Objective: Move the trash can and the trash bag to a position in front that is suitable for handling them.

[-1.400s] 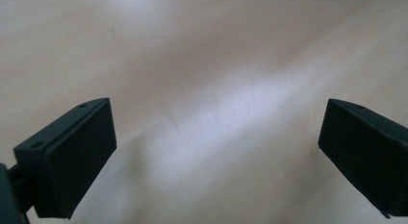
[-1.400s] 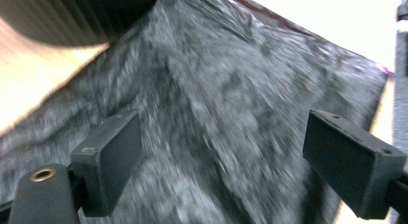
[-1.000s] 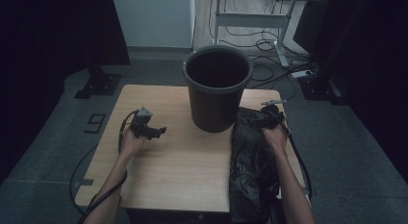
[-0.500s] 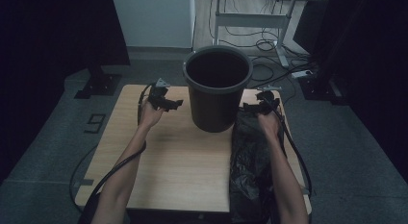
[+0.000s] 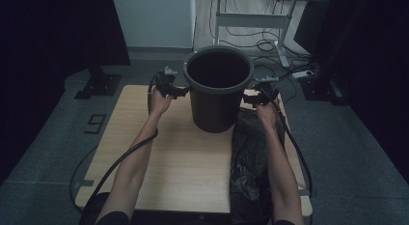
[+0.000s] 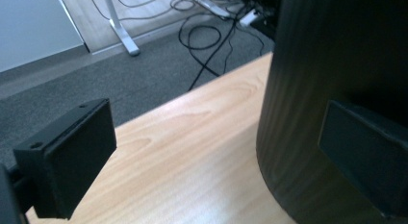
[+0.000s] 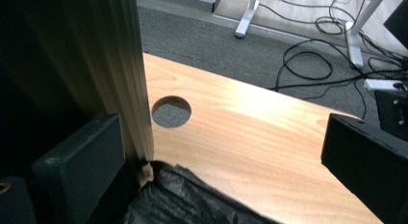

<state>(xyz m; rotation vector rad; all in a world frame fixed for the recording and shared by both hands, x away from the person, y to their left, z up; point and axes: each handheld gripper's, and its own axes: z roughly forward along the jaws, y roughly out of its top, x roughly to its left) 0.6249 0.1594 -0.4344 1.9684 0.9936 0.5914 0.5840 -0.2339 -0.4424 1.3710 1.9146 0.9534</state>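
A tall black bin (image 5: pixel 218 92) stands upright at the far middle of the wooden table (image 5: pixel 178 157). My left gripper (image 5: pixel 179 91) is held at the bin's left side, just under the rim, open. In the left gripper view the gripper (image 6: pixel 216 156) has its jaws wide apart, the right one lying against the ribbed wall of the bin (image 6: pixel 332 65). My right gripper (image 5: pixel 250 96) is at the bin's right side, also open. In the right gripper view the gripper (image 7: pixel 221 161) has its left jaw close by the bin (image 7: pixel 72 56). A crumpled black bag (image 5: pixel 253 152) lies on the table's right part.
A round cable hole (image 7: pixel 171 111) is cut in the table beside the bin, and the black bag (image 7: pixel 192 200) reaches almost to it. Beyond the table are a desk frame (image 5: pixel 251 22) and loose cables (image 5: pixel 270 44) on the floor. Dark curtains hang on both sides.
My left gripper has moved forward and right, from the table's left middle to the bin's left side. My right gripper has crept forward up to the bin's right side.
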